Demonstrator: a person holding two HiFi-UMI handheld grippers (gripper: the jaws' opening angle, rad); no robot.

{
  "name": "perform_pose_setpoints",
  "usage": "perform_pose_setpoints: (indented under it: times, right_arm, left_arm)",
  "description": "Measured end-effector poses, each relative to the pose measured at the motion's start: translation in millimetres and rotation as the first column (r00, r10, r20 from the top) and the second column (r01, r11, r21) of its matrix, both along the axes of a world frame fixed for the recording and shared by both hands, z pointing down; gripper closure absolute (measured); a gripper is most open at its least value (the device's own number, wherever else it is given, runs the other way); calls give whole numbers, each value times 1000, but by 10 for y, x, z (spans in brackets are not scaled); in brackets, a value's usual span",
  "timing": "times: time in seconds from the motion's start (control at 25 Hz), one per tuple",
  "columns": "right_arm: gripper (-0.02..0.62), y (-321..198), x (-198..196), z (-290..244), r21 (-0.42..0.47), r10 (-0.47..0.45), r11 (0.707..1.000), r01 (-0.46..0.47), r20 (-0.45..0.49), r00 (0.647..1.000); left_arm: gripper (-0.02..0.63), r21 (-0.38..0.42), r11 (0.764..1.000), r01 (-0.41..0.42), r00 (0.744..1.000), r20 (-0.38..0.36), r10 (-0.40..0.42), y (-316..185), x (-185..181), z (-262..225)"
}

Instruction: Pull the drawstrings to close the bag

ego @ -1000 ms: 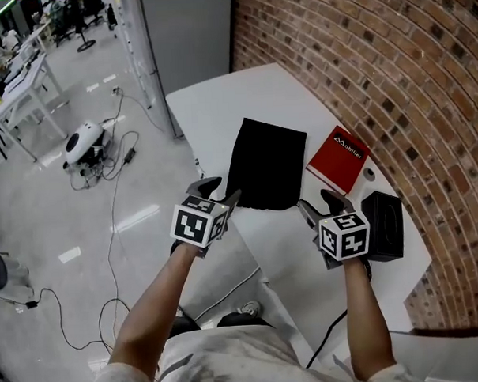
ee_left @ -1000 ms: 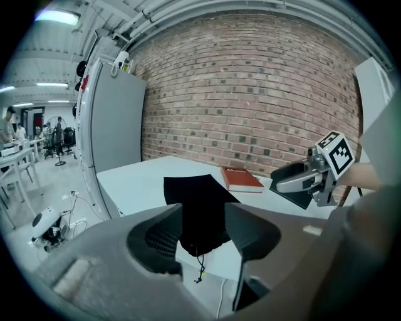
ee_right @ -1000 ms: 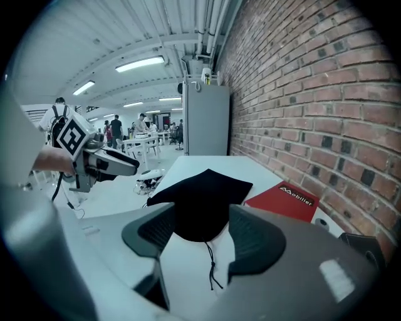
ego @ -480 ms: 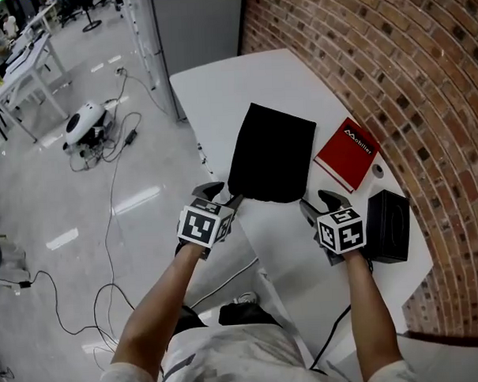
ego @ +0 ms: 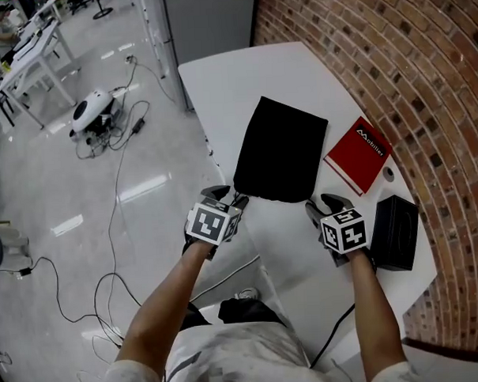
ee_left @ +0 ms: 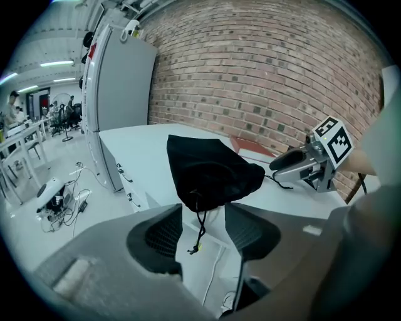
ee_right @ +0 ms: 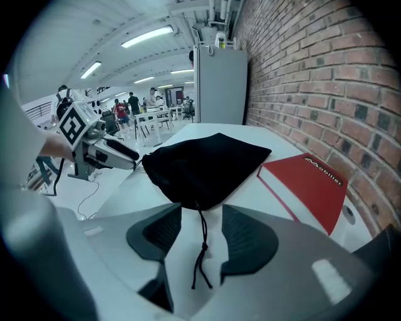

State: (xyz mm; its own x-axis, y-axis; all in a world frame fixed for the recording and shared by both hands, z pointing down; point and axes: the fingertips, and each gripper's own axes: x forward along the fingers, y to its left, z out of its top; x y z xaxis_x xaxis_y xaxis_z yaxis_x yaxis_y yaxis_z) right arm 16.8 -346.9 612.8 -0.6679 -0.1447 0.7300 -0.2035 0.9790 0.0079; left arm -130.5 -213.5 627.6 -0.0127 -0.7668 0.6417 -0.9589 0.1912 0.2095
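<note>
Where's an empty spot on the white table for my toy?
Biggest bare patch: the far end of the table, beyond the black bag, toward the grey cabinet. A narrower strip lies in front of the bag's mouth. The side by the brick wall is crowded: red book and black box.

Head view overhead, gripper views facing bag (ego: 281,149)

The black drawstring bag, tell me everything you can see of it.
The black soft-cloth drawstring bag lies flat on the white table, its mouth at the near edge. A knotted black cord hangs from the mouth's left end between the left claw's parted jaws; a second cord lies between the right claw's jaws, which have just been closing. Neither is pinched.
</note>
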Motion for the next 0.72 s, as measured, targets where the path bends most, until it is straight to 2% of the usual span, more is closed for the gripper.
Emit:
perform_pose_setpoints:
  times: [0.2, 0.32, 0.56, 0.72]
  right_arm:
    - [401, -22, -1, 96, -15, -12, 1000, 12, -16, 1000]
    - [411, -36, -23, 143, -25, -24, 999, 24, -26, 999]
    - [453, -28, -38, 222, -38, -41, 998, 40, -42, 998]
    - [470, 23, -62, 261, -45, -60, 997, 57, -50, 997]
  left_arm:
    - [388, -12, 1000, 14, 1000, -21, -14, -33, 8, 106]
    - [391, -31, 999, 27, 1000, -9, -27, -35, -35, 137]
    - [450, -46, 998, 31, 1000, -3, -31, -43, -71, 161]
    - [483, -82, 996, 40, 998, 46, -36, -21, -124, 171]
